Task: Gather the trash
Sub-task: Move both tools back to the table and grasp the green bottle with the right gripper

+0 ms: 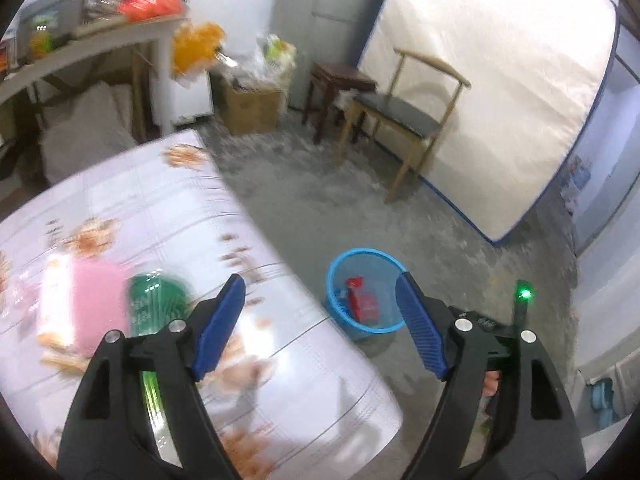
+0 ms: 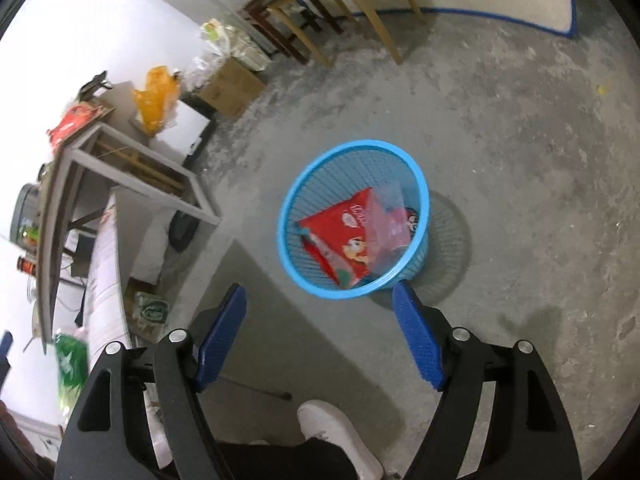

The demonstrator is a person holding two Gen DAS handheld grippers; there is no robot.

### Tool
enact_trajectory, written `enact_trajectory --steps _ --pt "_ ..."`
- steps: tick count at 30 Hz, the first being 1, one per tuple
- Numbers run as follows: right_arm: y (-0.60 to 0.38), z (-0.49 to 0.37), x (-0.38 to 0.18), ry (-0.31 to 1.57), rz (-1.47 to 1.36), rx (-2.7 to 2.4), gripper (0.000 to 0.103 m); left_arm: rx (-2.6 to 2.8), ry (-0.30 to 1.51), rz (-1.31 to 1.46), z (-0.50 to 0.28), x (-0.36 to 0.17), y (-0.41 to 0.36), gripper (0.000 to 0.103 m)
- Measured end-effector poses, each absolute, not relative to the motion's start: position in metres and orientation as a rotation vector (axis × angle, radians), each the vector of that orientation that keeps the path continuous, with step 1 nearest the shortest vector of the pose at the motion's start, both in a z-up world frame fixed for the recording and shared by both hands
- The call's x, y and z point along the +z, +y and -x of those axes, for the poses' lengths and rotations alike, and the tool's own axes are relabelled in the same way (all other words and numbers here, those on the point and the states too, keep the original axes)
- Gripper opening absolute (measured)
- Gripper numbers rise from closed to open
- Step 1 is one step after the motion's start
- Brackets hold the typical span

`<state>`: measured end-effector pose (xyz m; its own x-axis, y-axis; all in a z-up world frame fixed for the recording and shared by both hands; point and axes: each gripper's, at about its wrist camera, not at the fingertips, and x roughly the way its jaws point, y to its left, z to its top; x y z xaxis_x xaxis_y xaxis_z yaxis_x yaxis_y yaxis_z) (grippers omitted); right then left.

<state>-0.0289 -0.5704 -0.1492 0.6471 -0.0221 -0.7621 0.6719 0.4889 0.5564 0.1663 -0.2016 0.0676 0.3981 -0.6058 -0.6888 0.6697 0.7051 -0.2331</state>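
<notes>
Concrete floor (image 2: 500,128): bare grey, carries the bin; a white shoe (image 2: 340,436) of the person shows at the lower edge of the right wrist view.

Desk (image 1: 168,208): covered in a pale floral cloth, fills the left of the left wrist view. Its edge stands near the bin.

Blue mesh bin (image 2: 418,188): upright on the floor, just beyond the desk edge. Already holds a red snack packet (image 2: 340,236) and a clear pinkish wrapper (image 2: 388,216).

Trash left on the desk: a pink packet (image 1: 96,300) and, touching it, a green packet (image 1: 160,300); both blurred, detail unreadable.

Left claw (image 1: 320,324): jaws spread wide, nothing between them, aimed across the desk edge toward the bin.

Right claw (image 2: 320,328): jaws likewise apart and empty, hanging above the floor just short of the bin.

Step in hand, as judged: between drops, both claws free. Next move calls for one claw to go to the desk, close on the pink or green packet, and carry it over the bin rim.
</notes>
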Motion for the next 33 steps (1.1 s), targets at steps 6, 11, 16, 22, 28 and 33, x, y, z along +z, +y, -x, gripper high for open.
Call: enact_trajectory --steps 6,11,16,22,28,33 --pt "-0.519 0.014 -0.099 0.784 -0.892 -0.338 0.079 -0.618 0.749 0.002 -0.136 0.061 -0.088 0.076" --pt "-0.466 -0.017 -0.066 0.805 -0.849 -0.200 0.083 -0.472 0.790 0.075 -0.127 0.029 -0.017 0.076" --pt "-0.387 -0.068 -0.044 0.846 -0.799 0.008 0.086 -0.415 0.852 0.161 -0.124 -0.005 0.016 0.076" --pt "-0.296 -0.124 -0.036 0.933 -0.693 0.130 0.088 -0.413 0.869 0.177 -0.120 -0.025 0.021 0.076" --pt "-0.257 -0.149 -0.032 0.964 -0.626 0.108 0.088 -0.451 0.869 0.202 -0.118 -0.035 0.017 0.075" --pt "-0.251 -0.164 -0.035 0.979 -0.628 0.101 0.092 -0.487 0.886 0.204 -0.121 -0.044 0.008 0.069"
